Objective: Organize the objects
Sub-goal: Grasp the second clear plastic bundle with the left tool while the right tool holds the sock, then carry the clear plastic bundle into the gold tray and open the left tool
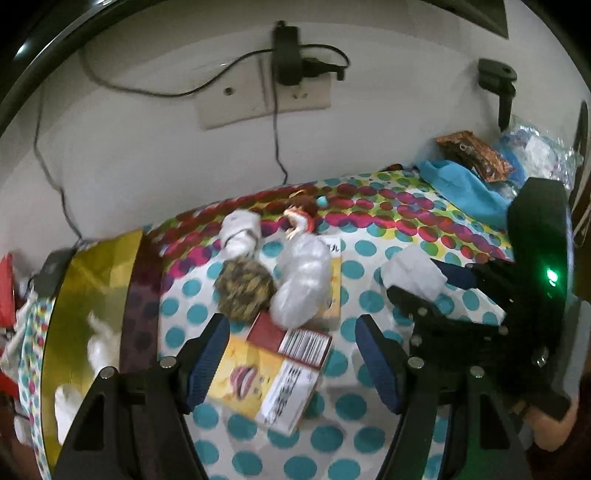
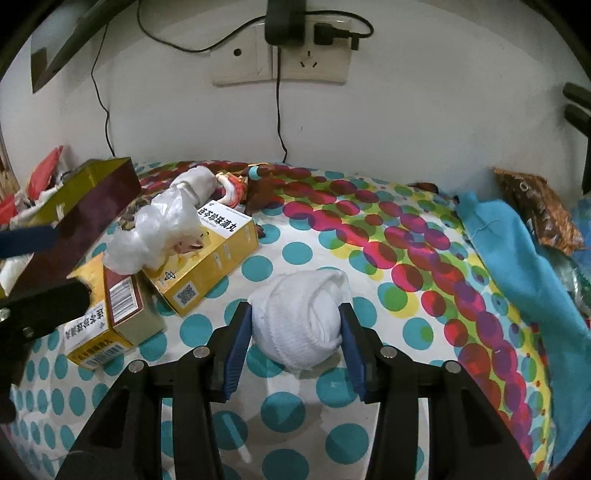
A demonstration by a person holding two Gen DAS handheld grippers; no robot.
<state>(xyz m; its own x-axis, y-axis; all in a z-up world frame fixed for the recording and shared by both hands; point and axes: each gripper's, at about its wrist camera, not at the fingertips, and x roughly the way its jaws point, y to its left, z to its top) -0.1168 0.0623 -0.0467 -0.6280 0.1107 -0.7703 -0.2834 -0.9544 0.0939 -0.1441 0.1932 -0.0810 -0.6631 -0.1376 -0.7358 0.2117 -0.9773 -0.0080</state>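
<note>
White sock ball (image 2: 301, 325) between my right tongs (image 2: 295, 338)
Soft, light; I pinch its middle; left tongs (image 1: 291, 354) wide over boxes (image 1: 273, 373)

A: What lies at the far side?
B: A plain white wall (image 2: 424, 110) bearing a beige double socket plate (image 2: 280, 61) with a black plugged-in adapter (image 2: 285, 20); thin black cables (image 2: 279, 110) hang from it.
A: And in the near field?
B: A polka-dot cloth surface in teal, magenta and yellow (image 2: 369, 229); lighting dim, even.
</note>
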